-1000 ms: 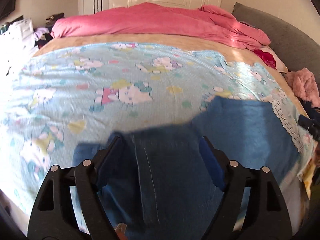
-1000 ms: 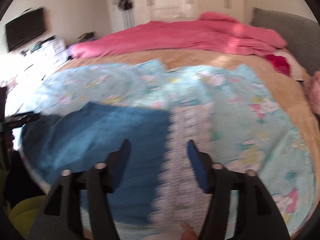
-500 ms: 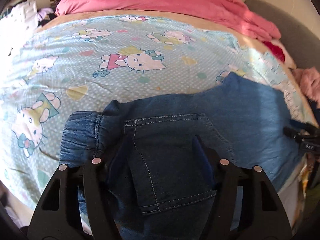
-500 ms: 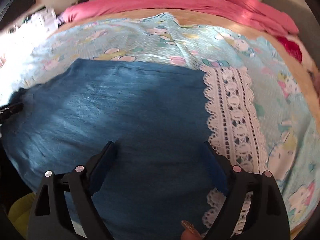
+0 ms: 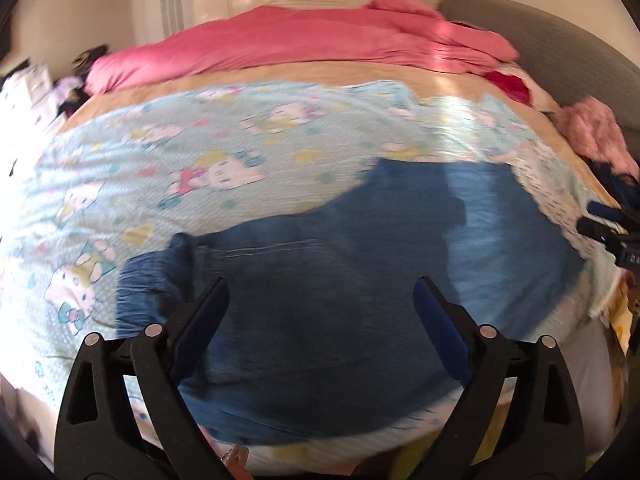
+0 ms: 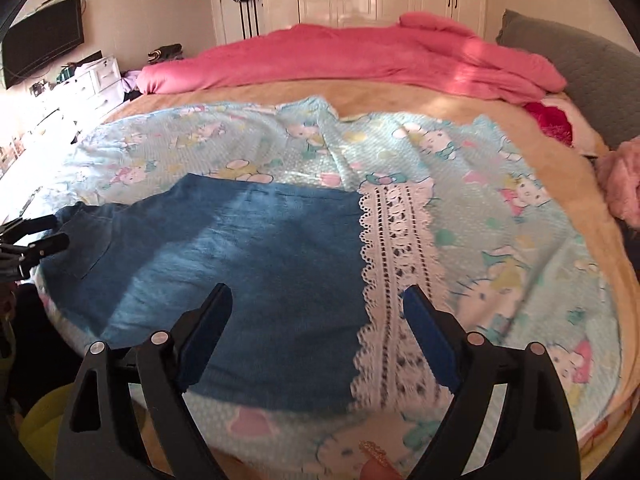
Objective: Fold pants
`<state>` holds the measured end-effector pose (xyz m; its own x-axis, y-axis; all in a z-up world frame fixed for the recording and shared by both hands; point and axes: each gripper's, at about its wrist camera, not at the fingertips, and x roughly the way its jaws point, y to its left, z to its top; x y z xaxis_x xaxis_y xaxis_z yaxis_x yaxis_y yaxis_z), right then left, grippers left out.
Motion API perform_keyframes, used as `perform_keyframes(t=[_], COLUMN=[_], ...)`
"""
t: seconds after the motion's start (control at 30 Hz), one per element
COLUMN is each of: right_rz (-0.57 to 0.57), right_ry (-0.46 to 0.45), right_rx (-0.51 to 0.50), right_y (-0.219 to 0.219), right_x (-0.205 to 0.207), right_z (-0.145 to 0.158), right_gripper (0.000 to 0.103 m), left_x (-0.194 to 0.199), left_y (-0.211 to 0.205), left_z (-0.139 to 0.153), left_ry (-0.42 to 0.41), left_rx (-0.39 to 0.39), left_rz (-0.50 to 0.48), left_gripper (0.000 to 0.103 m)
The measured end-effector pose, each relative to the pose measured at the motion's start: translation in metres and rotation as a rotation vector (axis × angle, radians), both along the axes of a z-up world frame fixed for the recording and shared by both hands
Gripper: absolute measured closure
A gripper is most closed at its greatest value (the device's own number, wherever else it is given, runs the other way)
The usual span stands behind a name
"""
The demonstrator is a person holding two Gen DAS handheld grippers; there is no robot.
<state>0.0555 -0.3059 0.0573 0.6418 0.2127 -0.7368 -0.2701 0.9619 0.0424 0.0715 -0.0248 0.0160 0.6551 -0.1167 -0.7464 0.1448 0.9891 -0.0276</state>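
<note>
Pants (image 5: 340, 280) lie flat beneath both spread, empty grippers.

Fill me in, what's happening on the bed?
A person with two handheld grippers is folding blue denim pants laid flat on a light blue cartoon-print sheet. The left gripper and right gripper are both open above the fabric, holding nothing. A pink blanket is bunched at the far side of the bed.

The bed (image 6: 400, 96) carries a cartoon-print sheet (image 6: 480, 216) across the middle of the frame, blue pants (image 6: 248, 248) flat at lower left, a pink quilt (image 6: 360, 56) along the top.
</note>
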Motion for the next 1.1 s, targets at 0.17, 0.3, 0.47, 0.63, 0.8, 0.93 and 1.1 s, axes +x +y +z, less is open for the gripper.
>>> perform_keyframes(t=[0.17,0.3,0.47,0.63,0.8,0.93,1.1], right_rz=[0.057,0.108,0.074,-0.025,-0.030,-0.035,-0.037], right_ry=[-0.003,0.029,0.099,0.193,0.187,0.187,0.177], right_rx=[-0.012,-0.001,-0.021,-0.048,-0.059,-0.048,0.019], right_y=[0.019,0.041,0.046,0.016,0.014,0.014,0.005], right_x=[-0.016,-0.019,-0.011,-0.008,-0.013,-0.014,-0.015], right_z=[-0.002,-0.014,-0.035,-0.057,-0.058,-0.058,-0.040], right_gripper=[0.017,0.017,0.017,0.029,0.028,0.027,0.024], left_x=[-0.014,-0.020,-0.011,-0.007,-0.008,-0.005,-0.005], left_y=[-0.037,-0.052,-0.037,-0.025,-0.026,-0.023,-0.021], left_z=[-0.008,-0.021,-0.047,-0.062,-0.064,-0.062,-0.056], left_ry=[0.020,0.043,0.137,0.189,0.190,0.187,0.179], left_rx=[0.005,0.037,0.067,0.033,0.035,0.015,-0.015], left_rz=[-0.097,-0.115,-0.046,-0.025,-0.032,-0.033,-0.029], left_gripper=[0.014,0.013,0.013,0.013,0.011,0.011,0.011])
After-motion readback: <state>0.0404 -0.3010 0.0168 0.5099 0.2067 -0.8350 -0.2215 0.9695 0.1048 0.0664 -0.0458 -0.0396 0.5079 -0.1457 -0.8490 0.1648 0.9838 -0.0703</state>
